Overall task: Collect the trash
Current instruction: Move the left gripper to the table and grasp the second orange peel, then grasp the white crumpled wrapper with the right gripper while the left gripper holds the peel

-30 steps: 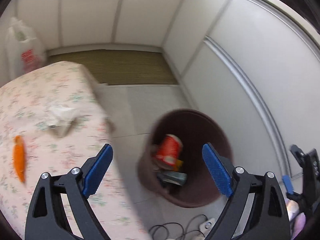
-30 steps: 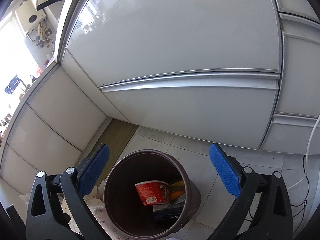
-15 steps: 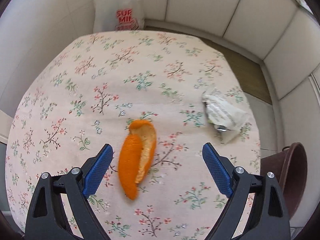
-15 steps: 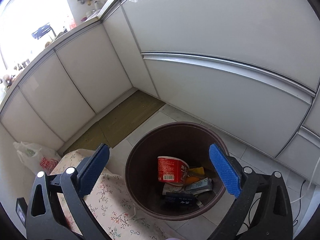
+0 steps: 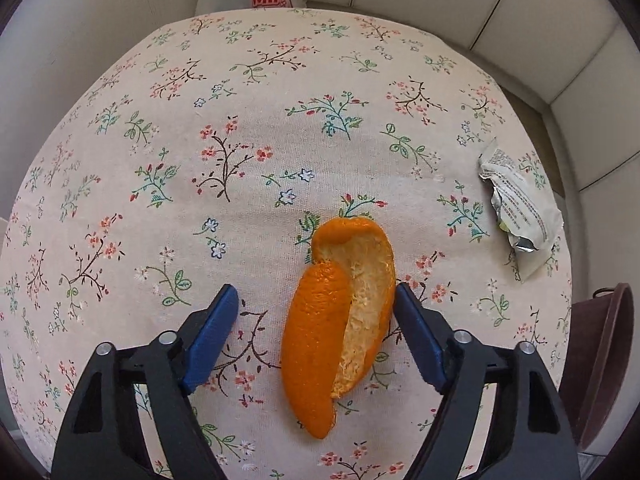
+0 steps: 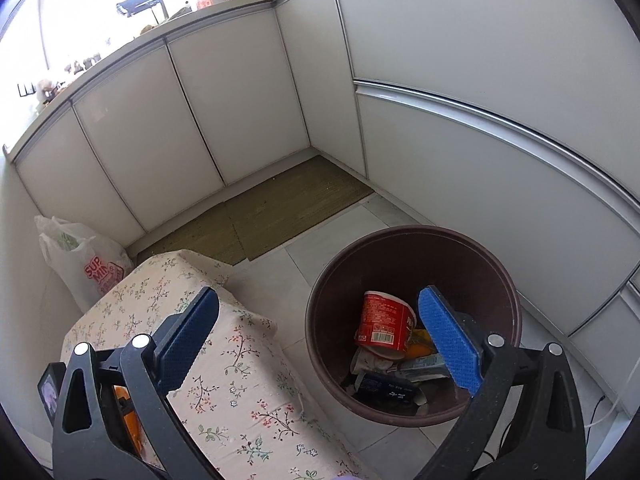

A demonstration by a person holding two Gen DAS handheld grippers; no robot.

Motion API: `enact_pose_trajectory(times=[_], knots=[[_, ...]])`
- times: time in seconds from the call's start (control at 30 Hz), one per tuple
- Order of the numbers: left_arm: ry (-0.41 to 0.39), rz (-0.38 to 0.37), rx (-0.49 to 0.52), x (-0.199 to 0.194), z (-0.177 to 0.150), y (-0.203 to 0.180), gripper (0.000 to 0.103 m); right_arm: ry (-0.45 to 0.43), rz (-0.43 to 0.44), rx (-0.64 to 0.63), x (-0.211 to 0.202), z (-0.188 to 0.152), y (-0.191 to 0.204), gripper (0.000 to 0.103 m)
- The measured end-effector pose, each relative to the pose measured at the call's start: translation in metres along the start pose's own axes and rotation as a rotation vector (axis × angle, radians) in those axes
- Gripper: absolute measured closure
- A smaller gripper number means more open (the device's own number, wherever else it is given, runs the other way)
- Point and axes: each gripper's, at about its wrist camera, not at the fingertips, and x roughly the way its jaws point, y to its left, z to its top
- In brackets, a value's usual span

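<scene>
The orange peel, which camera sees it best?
The left wrist view: the orange peel lies whole on the flowery tablecloth, between the open jaws. The right wrist view shows only an orange sliver behind its gripper.

**Black frames, blue pads**

Left gripper (image 5: 316, 312): matte black skeletal arms with triangular cutouts, silver round screws, textured blue fingers (image 5: 212, 336). Right gripper (image 6: 316, 344) matches, its blue pads (image 6: 450, 342) dimpled, silver screws gleaming.
</scene>
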Motion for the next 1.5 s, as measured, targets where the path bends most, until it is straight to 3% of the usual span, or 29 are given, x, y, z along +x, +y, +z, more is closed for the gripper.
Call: enact_pose_trajectory(times=[0.13, 0.27, 0.47, 0.7, 0.8, 0.87, 1.0, 1.13, 1.3, 1.4, 1.47, 1.5], knots=[[-0.009, 0.016, 0.086, -0.005, -0.002, -0.008, 0.066, 0.006, 0.006, -0.026, 0.003, -0.003, 0.011, 0.007], [0.003, -0.025, 0.089, -0.012, -0.007, -0.001, 0.076, 0.014, 0.013, -0.046, 0.006, -0.006, 0.023, 0.007], [-0.007, -0.141, 0.044, -0.035, -0.021, 0.026, 0.080, 0.041, 0.042, -0.109, 0.012, -0.017, 0.053, 0.007], [-0.129, -0.347, -0.096, -0.103, -0.047, 0.101, 0.080, 0.135, 0.093, -0.340, 0.037, -0.049, 0.113, 0.007], [-0.203, -0.373, -0.145, -0.120, -0.048, 0.128, 0.080, 0.228, 0.159, -0.395, 0.057, -0.069, 0.137, 0.007], [-0.220, -0.362, -0.171, -0.122, -0.047, 0.142, 0.080, 0.315, 0.245, -0.365, 0.075, -0.075, 0.148, 0.007], [-0.190, -0.454, -0.217, -0.121, -0.033, 0.154, 0.080, 0.428, 0.371, -0.214, 0.112, -0.071, 0.160, 0.007], [-0.207, -0.525, -0.216, -0.132, -0.024, 0.149, 0.080, 0.485, 0.399, -0.082, 0.148, -0.066, 0.162, 0.007], [-0.248, -0.547, -0.153, -0.152, -0.023, 0.140, 0.080, 0.518, 0.417, 0.028, 0.177, -0.071, 0.158, 0.008], [-0.262, -0.558, -0.145, -0.158, -0.024, 0.144, 0.080, 0.535, 0.445, 0.051, 0.187, -0.076, 0.161, 0.018], [-0.263, -0.566, -0.148, -0.160, -0.025, 0.146, 0.080, 0.549, 0.466, 0.059, 0.191, -0.079, 0.163, 0.032], [-0.261, -0.568, -0.149, -0.158, -0.024, 0.147, 0.079, 0.555, 0.467, 0.064, 0.195, -0.080, 0.164, 0.035]])
